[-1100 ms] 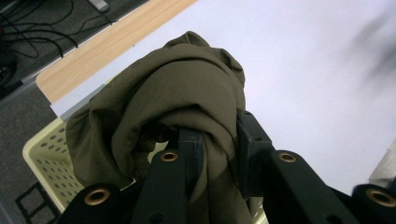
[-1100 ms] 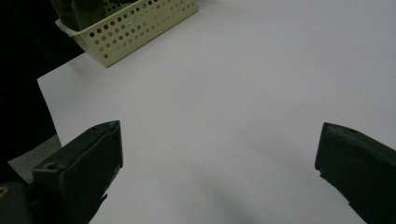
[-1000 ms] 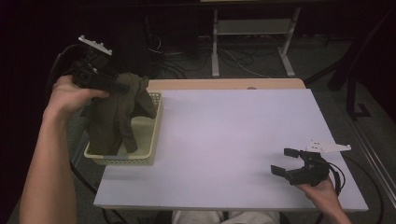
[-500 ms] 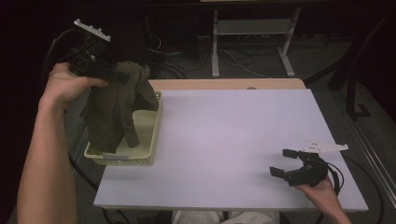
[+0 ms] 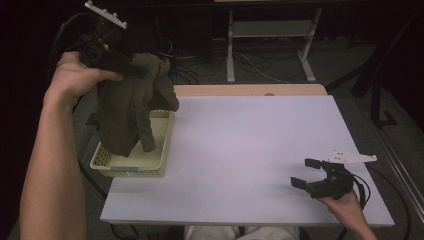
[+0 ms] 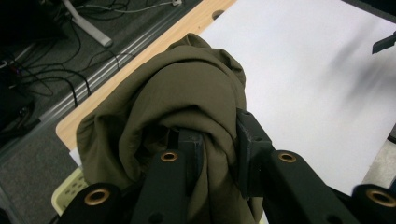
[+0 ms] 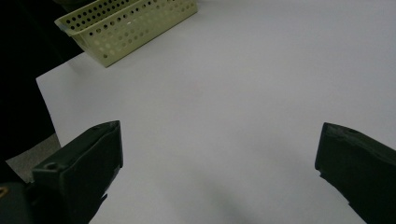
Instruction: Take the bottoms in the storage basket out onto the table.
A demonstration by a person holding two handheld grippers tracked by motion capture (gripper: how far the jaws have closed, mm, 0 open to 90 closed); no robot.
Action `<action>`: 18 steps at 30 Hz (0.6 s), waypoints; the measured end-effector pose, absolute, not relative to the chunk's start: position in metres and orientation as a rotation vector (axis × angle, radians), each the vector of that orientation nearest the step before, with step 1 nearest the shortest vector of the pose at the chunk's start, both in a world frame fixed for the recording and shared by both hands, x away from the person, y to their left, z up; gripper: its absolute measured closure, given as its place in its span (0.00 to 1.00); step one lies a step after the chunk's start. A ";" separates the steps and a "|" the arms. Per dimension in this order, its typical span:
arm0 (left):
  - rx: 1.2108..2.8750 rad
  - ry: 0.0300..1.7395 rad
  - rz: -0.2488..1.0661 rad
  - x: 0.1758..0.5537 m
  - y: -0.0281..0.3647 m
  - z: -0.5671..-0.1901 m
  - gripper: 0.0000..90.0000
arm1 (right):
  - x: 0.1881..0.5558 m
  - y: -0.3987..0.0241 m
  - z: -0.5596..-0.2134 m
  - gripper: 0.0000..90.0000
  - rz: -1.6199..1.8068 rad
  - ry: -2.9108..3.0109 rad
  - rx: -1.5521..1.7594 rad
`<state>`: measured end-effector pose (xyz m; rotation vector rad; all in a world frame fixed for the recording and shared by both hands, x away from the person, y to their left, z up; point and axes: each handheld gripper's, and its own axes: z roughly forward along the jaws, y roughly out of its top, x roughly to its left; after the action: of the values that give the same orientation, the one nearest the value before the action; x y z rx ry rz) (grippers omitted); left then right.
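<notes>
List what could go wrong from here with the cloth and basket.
1. The cloth hangs from the left gripper by one bunched fold, as the left gripper view shows; it might slip out.
2. Its lower end lies in the basket, which may tip or drag if the cloth snags.
3. The basket sits at the table edge, so a tug could push it off.

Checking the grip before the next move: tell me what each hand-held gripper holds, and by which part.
The left hand-held gripper is shut on a bunched fold at the top of the olive cloth, which hangs over the basket. The right hand-held gripper is open and holds nothing.
</notes>
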<state>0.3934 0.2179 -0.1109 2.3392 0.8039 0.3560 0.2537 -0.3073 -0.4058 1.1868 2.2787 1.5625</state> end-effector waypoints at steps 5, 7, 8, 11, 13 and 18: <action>2.349 0.767 0.354 0.394 0.205 -0.109 0.82 | 0.254 -0.307 -0.406 0.01 1.564 2.278 1.186; 2.342 0.753 0.347 0.395 0.200 -0.109 0.82 | 0.254 -0.308 -0.406 0.01 1.564 2.277 1.185; 2.346 0.738 0.346 0.396 0.197 -0.109 0.82 | 0.254 -0.308 -0.406 0.01 1.563 2.276 1.185; 2.349 0.714 0.334 0.398 0.190 -0.110 0.82 | 0.254 -0.308 -0.405 0.01 1.559 2.277 1.186; 2.352 0.699 0.329 0.399 0.186 -0.110 0.82 | 0.254 -0.308 -0.406 0.01 1.558 2.277 1.179; 2.361 0.674 0.325 0.401 0.173 -0.109 0.82 | 0.254 -0.309 -0.405 0.01 1.556 2.284 1.171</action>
<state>0.4013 0.1728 -0.1094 2.3608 0.6745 0.3245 0.2535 -0.3086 -0.4050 1.1708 2.2842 1.5558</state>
